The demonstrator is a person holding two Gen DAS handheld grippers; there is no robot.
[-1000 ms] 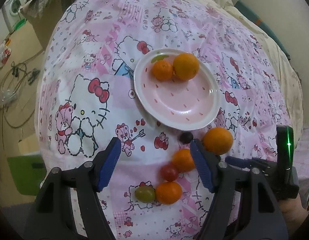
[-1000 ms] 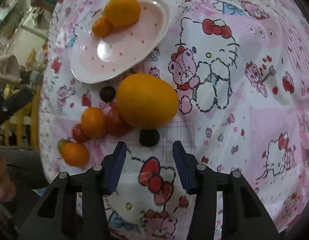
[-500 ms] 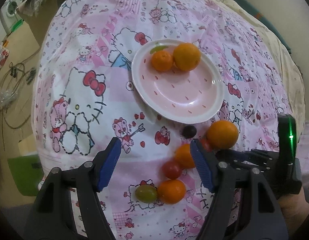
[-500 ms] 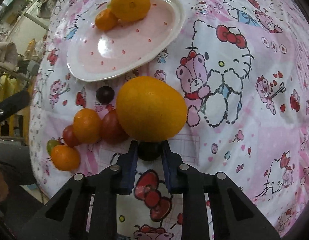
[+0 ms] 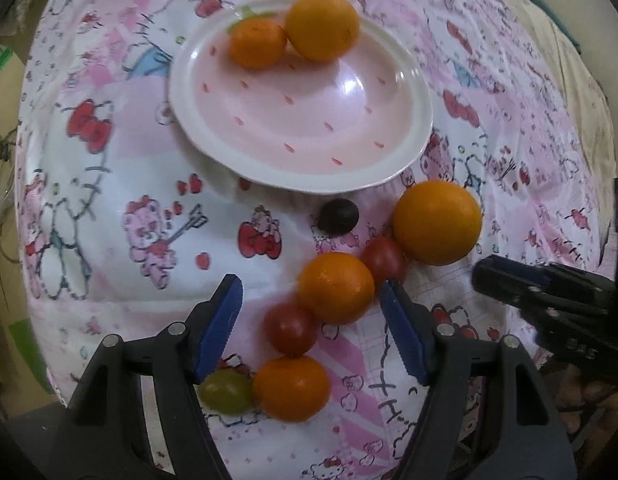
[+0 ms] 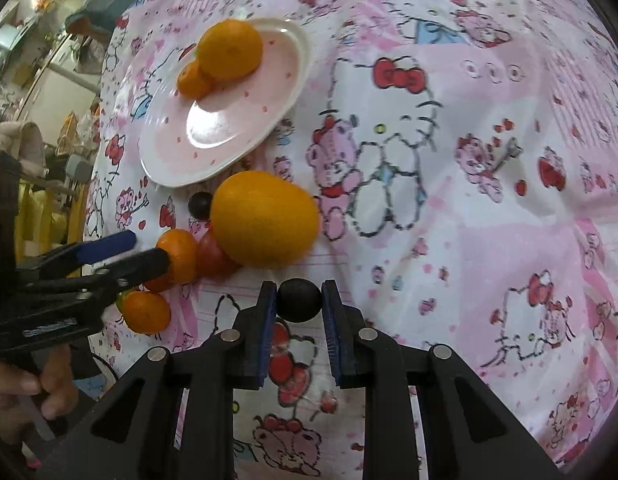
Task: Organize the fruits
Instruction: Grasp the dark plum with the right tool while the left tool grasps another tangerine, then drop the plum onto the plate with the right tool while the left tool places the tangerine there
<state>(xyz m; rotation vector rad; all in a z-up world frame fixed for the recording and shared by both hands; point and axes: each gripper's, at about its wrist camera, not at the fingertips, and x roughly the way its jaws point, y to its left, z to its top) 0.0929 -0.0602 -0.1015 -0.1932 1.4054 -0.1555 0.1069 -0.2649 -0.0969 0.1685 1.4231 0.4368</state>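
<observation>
A pink plate [image 5: 389, 168] [image 6: 165, 168] holds a small tangerine [image 5: 257, 43] and an orange [image 5: 323, 26]. Below it on the cloth lie a dark grape [image 5: 338, 216], a large orange [image 5: 437, 228] [image 6: 265, 224], a red tomato [image 5: 385, 258], a tangerine [image 5: 336, 287], another tomato [image 5: 291, 329], a tangerine [image 5: 291, 388] and a green grape [image 5: 225, 392]. My left gripper [image 5: 313, 332] is open, low over the middle tangerine and tomato. My right gripper [image 6: 297, 312] is shut on a dark grape [image 6: 299, 300], just in front of the large orange.
A Hello Kitty cloth [image 5: 109, 200] [image 6: 469, 200] covers the rounded surface, which drops off at the left edge. The right gripper shows at the right of the left wrist view [image 5: 549, 292]. Room clutter lies beyond the cloth at the left.
My right gripper closed on the dark grape and now holds it. My left gripper moved forward and down over the fruit cluster, staying open.
</observation>
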